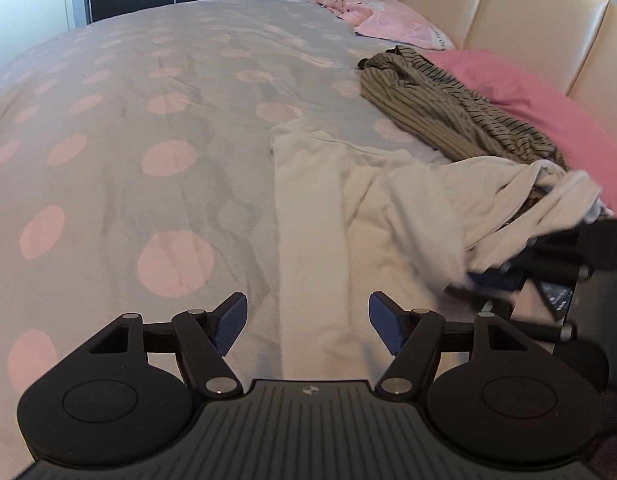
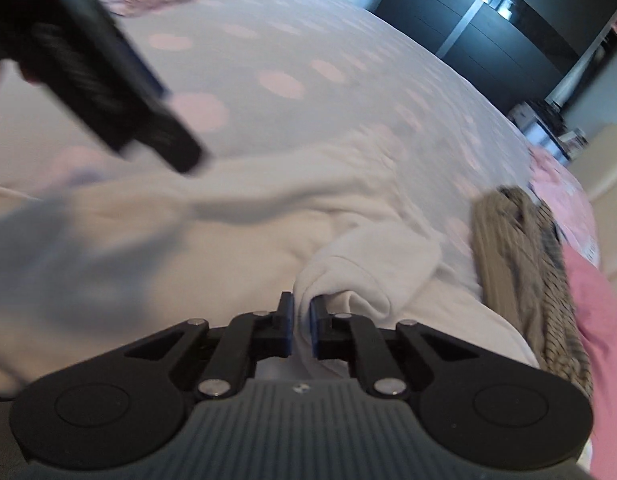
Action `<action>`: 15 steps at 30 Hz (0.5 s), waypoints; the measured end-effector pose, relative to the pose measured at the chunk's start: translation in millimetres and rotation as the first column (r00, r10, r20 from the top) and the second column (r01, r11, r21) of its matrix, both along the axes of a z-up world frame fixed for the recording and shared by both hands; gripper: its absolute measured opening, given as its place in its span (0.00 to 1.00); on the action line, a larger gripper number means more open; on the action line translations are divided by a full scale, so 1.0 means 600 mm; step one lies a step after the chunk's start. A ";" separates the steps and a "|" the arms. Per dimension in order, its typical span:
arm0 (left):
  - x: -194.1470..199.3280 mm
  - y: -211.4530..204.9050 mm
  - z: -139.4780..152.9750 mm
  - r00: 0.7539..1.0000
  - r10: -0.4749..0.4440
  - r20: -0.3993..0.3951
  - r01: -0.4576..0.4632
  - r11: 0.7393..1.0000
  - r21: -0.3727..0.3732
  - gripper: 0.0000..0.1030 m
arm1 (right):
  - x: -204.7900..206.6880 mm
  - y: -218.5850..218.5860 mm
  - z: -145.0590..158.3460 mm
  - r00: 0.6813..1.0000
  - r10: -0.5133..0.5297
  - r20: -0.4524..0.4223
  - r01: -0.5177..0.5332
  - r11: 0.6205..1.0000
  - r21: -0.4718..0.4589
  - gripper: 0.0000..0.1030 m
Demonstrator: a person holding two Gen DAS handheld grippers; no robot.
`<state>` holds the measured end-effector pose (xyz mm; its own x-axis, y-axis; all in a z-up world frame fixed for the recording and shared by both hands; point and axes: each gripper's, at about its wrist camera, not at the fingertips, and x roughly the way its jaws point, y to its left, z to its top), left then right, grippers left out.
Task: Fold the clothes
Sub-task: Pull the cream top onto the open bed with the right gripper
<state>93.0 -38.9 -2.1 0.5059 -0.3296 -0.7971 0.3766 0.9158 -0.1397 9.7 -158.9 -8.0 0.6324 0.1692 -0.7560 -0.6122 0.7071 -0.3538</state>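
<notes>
A cream long-sleeved garment [image 1: 340, 208] lies spread on the bed; it also shows in the right wrist view [image 2: 236, 232]. My left gripper [image 1: 306, 322] is open and empty, hovering just above its near part. My right gripper [image 2: 301, 320] is shut on a bunched fold of the cream garment, lifting it slightly. In the left wrist view the right gripper [image 1: 548, 268] appears at the right edge with cloth draped over it. The left gripper [image 2: 108, 80] appears blurred at the upper left of the right wrist view.
The grey bedspread with pink dots [image 1: 148, 120] covers the bed. An olive striped garment [image 1: 448, 108] lies beside a pink pillow [image 1: 528, 92]. A cream headboard [image 1: 508, 8] stands at the right. A dark wardrobe [image 2: 488, 28] stands beyond the bed.
</notes>
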 end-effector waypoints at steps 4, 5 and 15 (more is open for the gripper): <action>-0.010 0.000 0.005 0.999 -0.025 -0.029 0.023 0.999 -0.048 0.64 | -0.053 0.048 0.013 0.991 0.127 -0.036 -0.126 0.991 0.036 0.09; -0.012 0.000 0.006 0.999 -0.031 -0.035 0.029 0.998 -0.056 0.64 | -0.067 0.058 0.013 0.987 0.154 -0.043 -0.153 0.988 0.035 0.09; -0.045 -0.037 0.001 0.993 -0.119 -0.022 0.119 0.993 -0.007 0.56 | -0.127 0.109 0.005 0.950 0.301 -0.086 -0.300 0.954 0.023 0.17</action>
<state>65.8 -61.2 -1.5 0.4449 -0.3909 -0.8058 0.4793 0.8639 -0.1544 -66.6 -93.7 -5.1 0.4831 0.3484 -0.8033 -0.8249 0.4886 -0.2841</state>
